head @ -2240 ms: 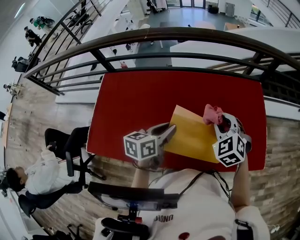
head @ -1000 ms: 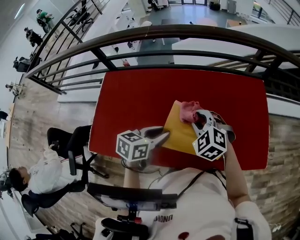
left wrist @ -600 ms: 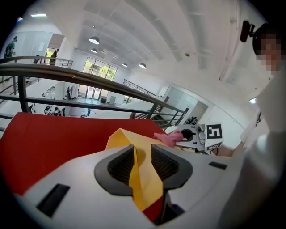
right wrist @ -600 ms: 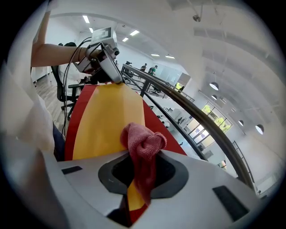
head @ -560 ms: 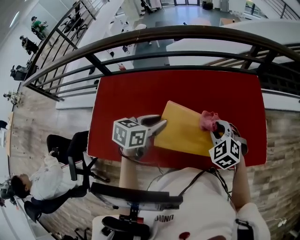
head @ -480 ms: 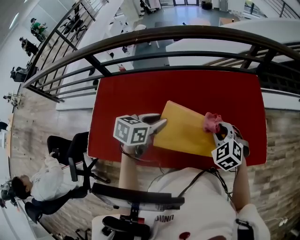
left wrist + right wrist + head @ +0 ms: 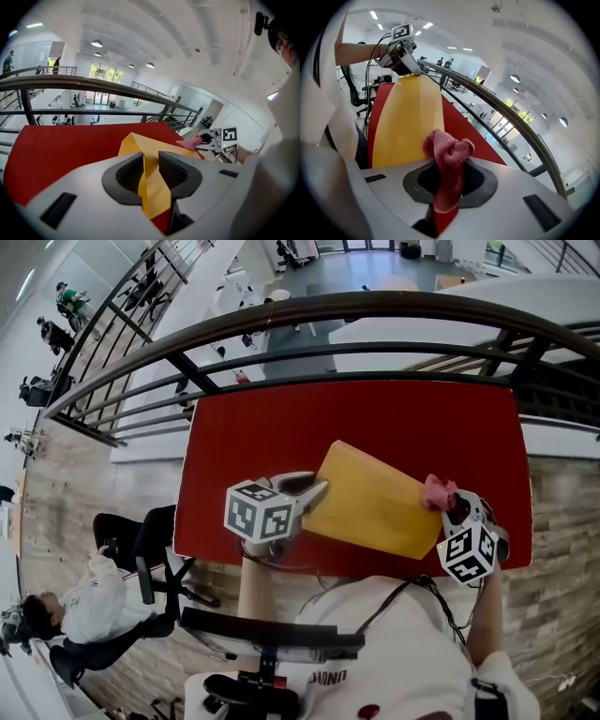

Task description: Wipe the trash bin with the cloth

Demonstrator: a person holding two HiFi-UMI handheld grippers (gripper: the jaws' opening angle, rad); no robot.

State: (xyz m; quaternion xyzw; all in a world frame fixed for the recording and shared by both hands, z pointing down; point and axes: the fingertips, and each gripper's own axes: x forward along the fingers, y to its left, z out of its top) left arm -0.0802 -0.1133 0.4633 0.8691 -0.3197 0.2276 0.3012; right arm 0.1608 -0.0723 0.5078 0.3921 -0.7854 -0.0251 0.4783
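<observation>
Yellow trash bin (image 7: 375, 498) lies flat by the counter's (image 7: 281, 427) front edge, left claw (image 7: 314, 491) clamping its wall, jaws just eased wider. Right claw (image 7: 450, 505), pinching pink cloth (image 7: 437, 491), has slid rightward.

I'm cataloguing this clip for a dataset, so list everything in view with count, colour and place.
table: one, red, against the railing.
trash bin: one, yellow, on the table's near part.
cloth: one, pink, bunched at the bin's right end.
railing: one, dark, behind the table.
seated person: one, white top, on the floor at lower left.
chair: one, black, under that person.
left claw: one, grey, gripping the bin's wall at its left end; its jaws have just been opening, with the wall between them.
right claw: one, grey, shut on the cloth.
</observation>
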